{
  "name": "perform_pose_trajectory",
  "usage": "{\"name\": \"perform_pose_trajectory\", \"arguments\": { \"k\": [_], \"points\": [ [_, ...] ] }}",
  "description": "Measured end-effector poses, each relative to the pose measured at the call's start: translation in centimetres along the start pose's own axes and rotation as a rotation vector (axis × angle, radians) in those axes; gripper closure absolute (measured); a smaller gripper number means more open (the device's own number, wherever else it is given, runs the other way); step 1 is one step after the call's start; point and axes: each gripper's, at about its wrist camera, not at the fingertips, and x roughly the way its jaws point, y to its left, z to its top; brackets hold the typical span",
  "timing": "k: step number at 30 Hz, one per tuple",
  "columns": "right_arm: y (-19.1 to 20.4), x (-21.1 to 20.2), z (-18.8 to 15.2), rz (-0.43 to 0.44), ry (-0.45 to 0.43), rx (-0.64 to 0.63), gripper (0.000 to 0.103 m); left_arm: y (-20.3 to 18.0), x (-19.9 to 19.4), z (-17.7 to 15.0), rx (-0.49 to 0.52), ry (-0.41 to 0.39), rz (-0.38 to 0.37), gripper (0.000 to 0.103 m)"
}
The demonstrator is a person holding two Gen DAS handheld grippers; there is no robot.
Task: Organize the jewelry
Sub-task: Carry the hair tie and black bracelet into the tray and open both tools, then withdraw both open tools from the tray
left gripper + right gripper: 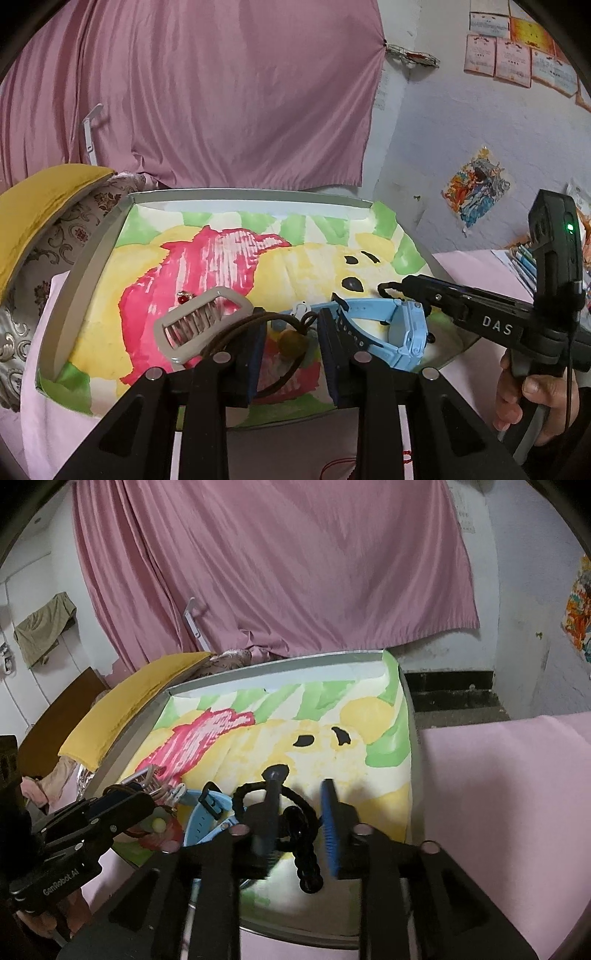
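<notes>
one pale blue watch (pixel 397 326), black braided bracelet (pixel 304 834)

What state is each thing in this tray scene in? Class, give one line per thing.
left tongs: open, brown cord between the pads
right tongs: open, over the black bracelet
brown cord necklace: lying loose on the tray
black bracelet: lying on the tray, released
blue watch: on its side, strap unfastened
tray: upright, lined with painted paper
</notes>
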Motion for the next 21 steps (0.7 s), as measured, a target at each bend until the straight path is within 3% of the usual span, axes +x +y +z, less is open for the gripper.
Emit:
{"name": "perform_pose_trajectory", "arguments": {
  "k": [1,6,9,12,14,16,21],
  "points": [
    [-0.1,-0.2,0.0,-0.002,-0.008,0.003,0.062,0.1,-0.1,0.0,-0.005,-0.005,-0.002,0.072],
    [-0.4,-1.1,0.1,-0.003,-0.047,0.006,0.057,0.2,-0.9,-0.2,-0.016,-0.043,-0.003,0.067],
    [-0.3,-2.0,0.1,0.007,-0.095,-0.001,0.040,0.2,-1.6,-0.3,-0.014,-0.080,0.007,0.050],
    [-0.1,-2.9,0.1,0.004,-0.143,-0.022,0.031,0.2,-2.7,-0.3,-0.008,-0.134,0.024,0.047],
    [0.0,-3.4,0.1,0.003,-0.168,-0.037,0.023,0.5,-3.3,-0.2,-0.015,-0.164,0.032,0.038],
    [0.2,-4.0,0.1,0.007,-0.196,-0.054,0.012,0.9,-4.0,-0.2,-0.038,-0.201,0.035,0.019],
    [0.8,-5.3,-0.1,0.009,-0.256,-0.094,0.004,2.0,-5.1,-0.3,-0.092,-0.251,0.050,0.006]
  ]
}}
